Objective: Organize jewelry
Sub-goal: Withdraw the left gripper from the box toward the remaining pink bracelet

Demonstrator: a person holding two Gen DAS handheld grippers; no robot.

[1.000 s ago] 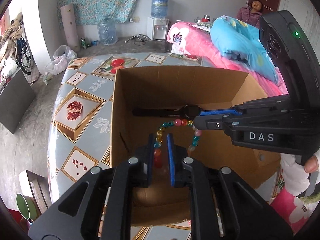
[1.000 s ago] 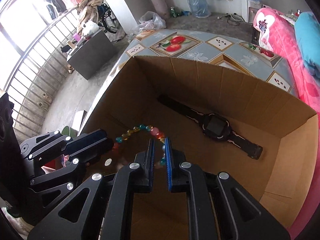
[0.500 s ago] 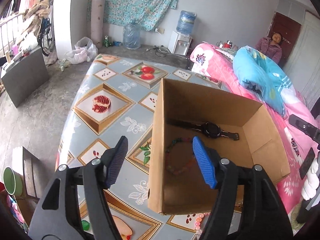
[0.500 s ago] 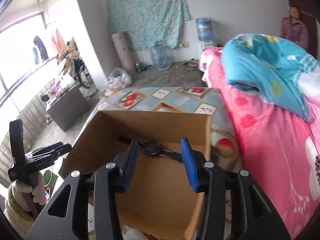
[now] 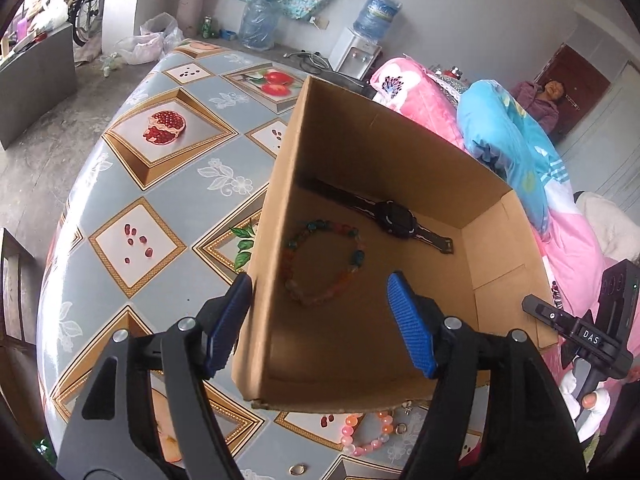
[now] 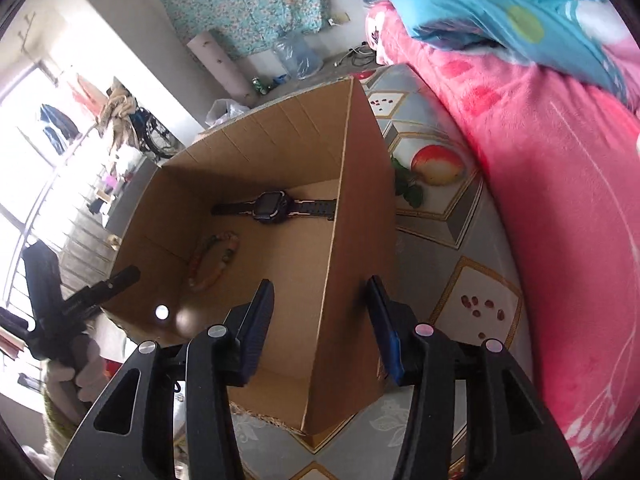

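Cardboard box (image 5: 400, 168) sits open-topped on the table (image 5: 132, 184), which carries a fruit-print cover. Inside on the box floor: multicolour bead bracelet (image 5: 322, 262) lying flat as a loose ring near the left wall, and a black watch (image 5: 394, 218) with strap stretched out along the far wall; the two lie near each other but apart. Right wrist view shows the same pair, bracelet (image 6: 212, 256) blurred, watch (image 6: 274, 206) sharp. Left hand-held gripper (image 5: 320, 324) has its jaws spread wide with nothing between the pads except the box's left wall, which the jaws straddle: one blue finger outside, one over the interior, no contact visible. Right hand-held gripper (image 6: 320, 330) likewise has its jaws apart, straddling the box's right wall, not clamped on it. Each one is visible from the other's camera: right unit (image 5: 592, 336) beyond the box's right side, left unit (image 6: 76, 304) at the left edge. On the table in front of the box: a pink bead bracelet (image 5: 370, 430), a small ring (image 5: 297, 469), and what looks like a tiny metal charm or earring (image 5: 402, 426), too small to identify. A pink bed (image 6: 540, 160) with a blue quilt (image 6: 500, 12) runs along the table's right side.
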